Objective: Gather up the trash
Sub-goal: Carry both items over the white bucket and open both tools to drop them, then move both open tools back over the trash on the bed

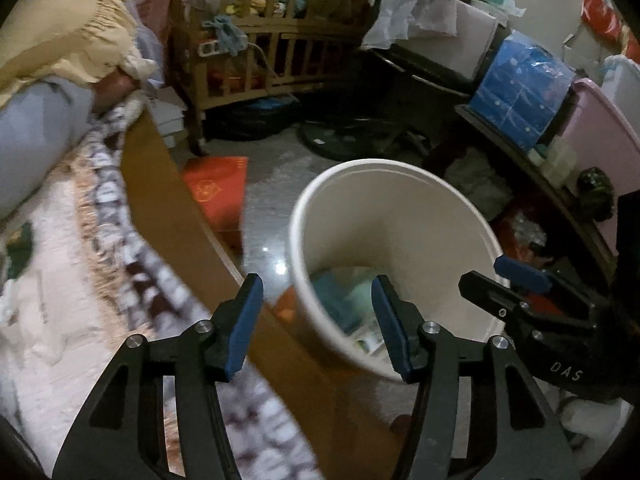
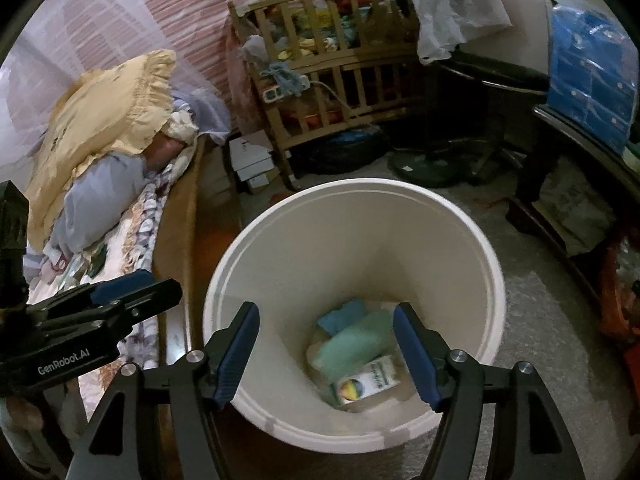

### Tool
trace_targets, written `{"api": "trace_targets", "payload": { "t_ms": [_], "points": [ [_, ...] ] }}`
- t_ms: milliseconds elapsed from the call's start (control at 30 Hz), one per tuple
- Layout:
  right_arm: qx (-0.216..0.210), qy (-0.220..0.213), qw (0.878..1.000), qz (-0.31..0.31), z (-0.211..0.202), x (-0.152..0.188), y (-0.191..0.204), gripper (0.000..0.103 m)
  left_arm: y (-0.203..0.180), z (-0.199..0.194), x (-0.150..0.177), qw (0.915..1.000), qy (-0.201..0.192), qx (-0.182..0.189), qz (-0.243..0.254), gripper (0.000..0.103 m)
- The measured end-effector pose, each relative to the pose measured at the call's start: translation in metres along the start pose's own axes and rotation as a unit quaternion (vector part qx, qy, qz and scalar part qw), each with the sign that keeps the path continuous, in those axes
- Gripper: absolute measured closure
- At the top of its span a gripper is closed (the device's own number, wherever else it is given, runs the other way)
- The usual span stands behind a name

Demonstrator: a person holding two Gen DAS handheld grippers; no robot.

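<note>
We hold the left hand-held gripper [image 1: 318, 322] and the right hand-held gripper [image 2: 326, 354] over a round, smooth white bin [image 2: 460, 248] on the glossy floor [image 1: 264, 216] beside the bed's wooden edge [image 1: 160, 184]. Both stand released, blue pads apart, grasping nothing. The trash [image 2: 354, 346], soft green and blue wads and a printed carton, lies at the bin's bottom.
</note>
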State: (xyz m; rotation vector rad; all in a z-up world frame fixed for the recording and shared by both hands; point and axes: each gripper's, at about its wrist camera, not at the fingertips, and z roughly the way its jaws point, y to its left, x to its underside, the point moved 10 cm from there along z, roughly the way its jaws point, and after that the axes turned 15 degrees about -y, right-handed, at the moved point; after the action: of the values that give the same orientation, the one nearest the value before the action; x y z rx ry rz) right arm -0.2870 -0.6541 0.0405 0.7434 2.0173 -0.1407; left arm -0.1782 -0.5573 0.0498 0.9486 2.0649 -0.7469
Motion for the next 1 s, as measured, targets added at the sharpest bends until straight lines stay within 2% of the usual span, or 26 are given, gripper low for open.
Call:
{"api": "trace_targets", "payload": {
  "t_ms": [433,733,1000],
  "points": [
    [-0.061,-0.007,0.997,-0.050,-0.004,0.010,0.086,0.031,0.080,-0.067,0.014,0.9948,-0.024,-0.099,0.006,0.048],
    [-0.103,0.000,0.992,-0.072,-0.012,0.028,0.154,0.030,0.128,-0.117,0.025,0.9881,-0.039,-0.149,0.004,0.048],
    [-0.155,0.017,0.983,-0.098,-0.019,0.049,0.219,0.028,0.176,-0.160,0.048,0.9821,-0.035,-0.183,-0.022,0.048]
  ]
}}
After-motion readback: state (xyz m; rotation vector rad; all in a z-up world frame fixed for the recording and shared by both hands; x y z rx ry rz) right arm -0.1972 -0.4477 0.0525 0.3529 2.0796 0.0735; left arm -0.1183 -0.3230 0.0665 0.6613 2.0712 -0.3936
